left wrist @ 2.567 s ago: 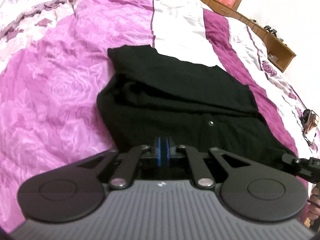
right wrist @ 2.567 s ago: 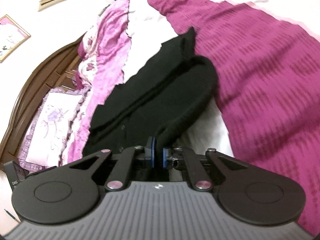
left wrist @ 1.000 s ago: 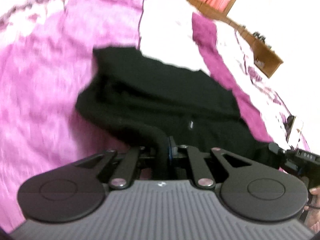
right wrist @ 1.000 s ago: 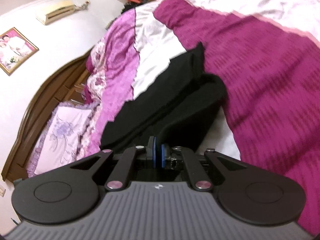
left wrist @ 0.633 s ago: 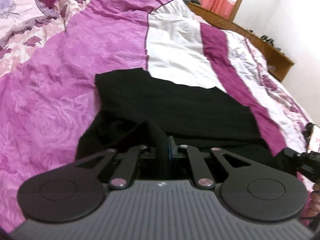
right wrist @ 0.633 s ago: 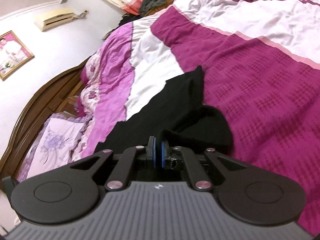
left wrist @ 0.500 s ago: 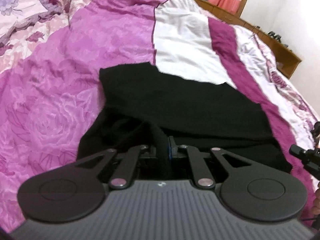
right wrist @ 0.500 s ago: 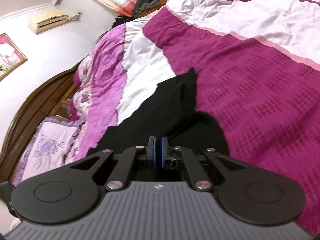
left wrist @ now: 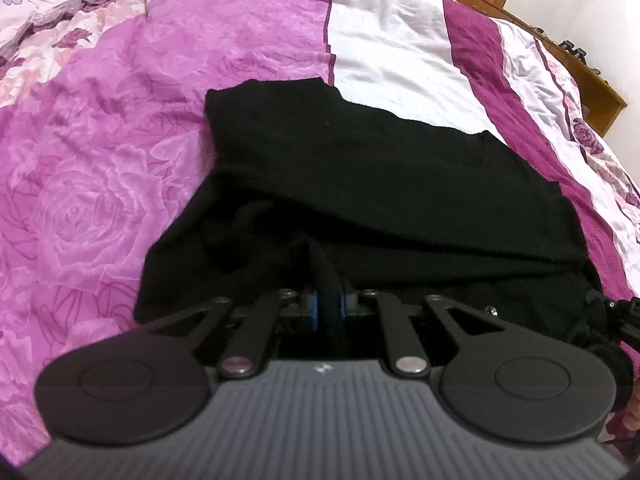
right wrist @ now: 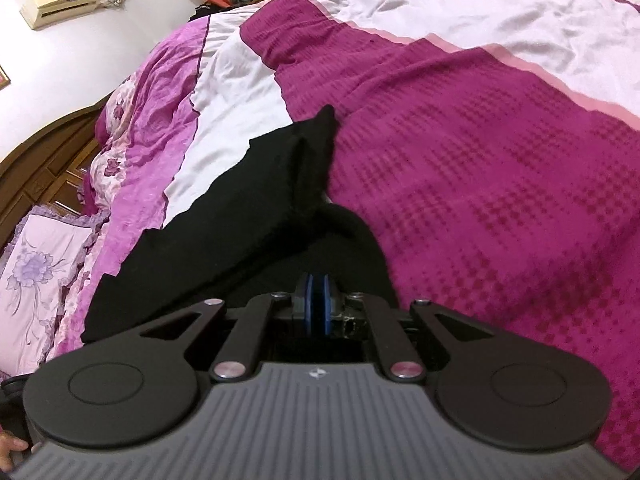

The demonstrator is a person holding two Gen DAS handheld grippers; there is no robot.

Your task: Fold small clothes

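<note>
**Two-gripper fold of a black garment on a bed**

The left gripper (left wrist: 325,307) is clamped on a bunched near edge of the garment (left wrist: 384,184); dark cloth fills the gap between its blue pads. The right gripper (right wrist: 317,312) has its pads pressed together over the garment's near right end (right wrist: 240,216), apparently pinching a thin layer, though the cloth between them is hard to make out. The garment lies across the bedspread (left wrist: 100,168), its far part flat, a fold ridge running left to right, and the near part rumpled towards both grippers. The step in hand appears to be carrying the near edge over to the far edge. To do it well, both grippers should lift and travel together at equal height, keeping the held edge taut so no slack gathers between them. The edge should be lowered squarely onto the far edge before either grip lets go; uneven travel would likely skew the fold.
</note>
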